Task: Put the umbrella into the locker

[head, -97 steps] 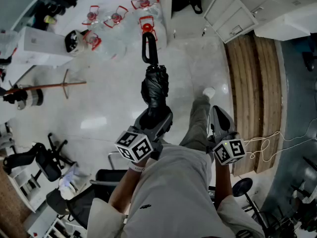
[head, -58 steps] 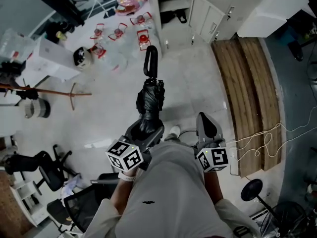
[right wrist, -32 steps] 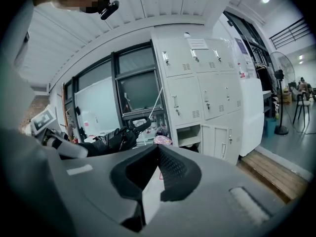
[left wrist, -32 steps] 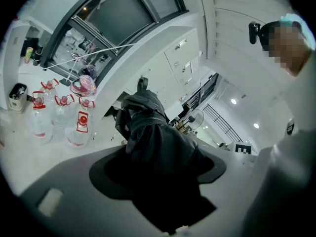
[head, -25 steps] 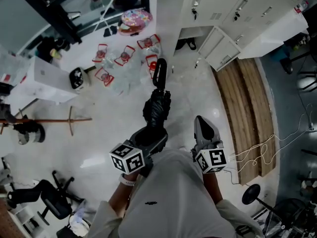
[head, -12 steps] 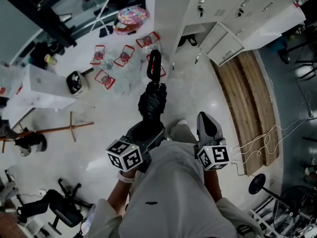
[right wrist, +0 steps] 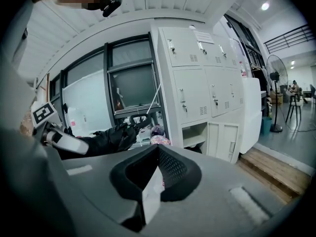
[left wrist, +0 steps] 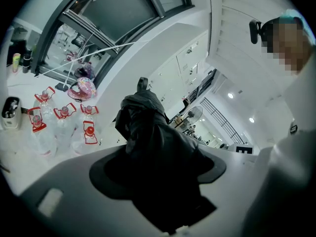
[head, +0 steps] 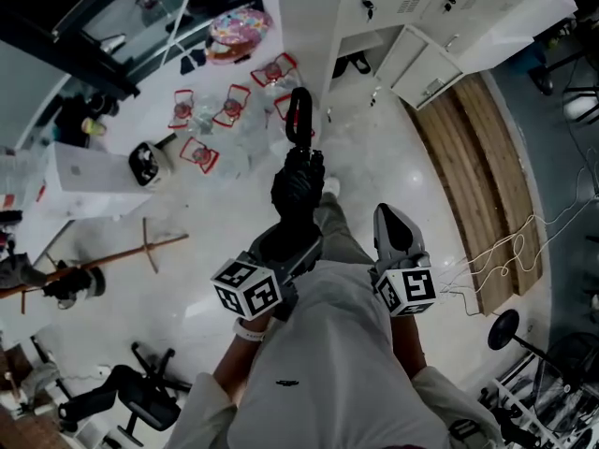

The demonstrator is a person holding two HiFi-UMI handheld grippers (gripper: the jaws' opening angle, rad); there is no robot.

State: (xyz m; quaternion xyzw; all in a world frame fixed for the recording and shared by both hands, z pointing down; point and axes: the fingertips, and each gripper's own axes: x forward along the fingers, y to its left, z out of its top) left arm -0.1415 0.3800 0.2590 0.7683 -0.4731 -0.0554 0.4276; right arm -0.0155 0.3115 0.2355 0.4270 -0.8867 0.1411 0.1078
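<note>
1. Left claw: clamped on the folded black umbrella, handle foremost, above the floor.
2. Right claw: jaws together, empty.
3. Lockers: ahead, apart from the umbrella, one door open.

**Clear floor up to the open locker, clutter on the left**

You've got bare shiny floor straight ahead, right up to the open locker compartment. Its door hangs swung out on the right of the opening, so that side is tight. Something dark lies at the bottom of the opening. Left of the lane sits a bunch of water bottles with red handles, and on the right a raised wooden platform hems you in.
</note>
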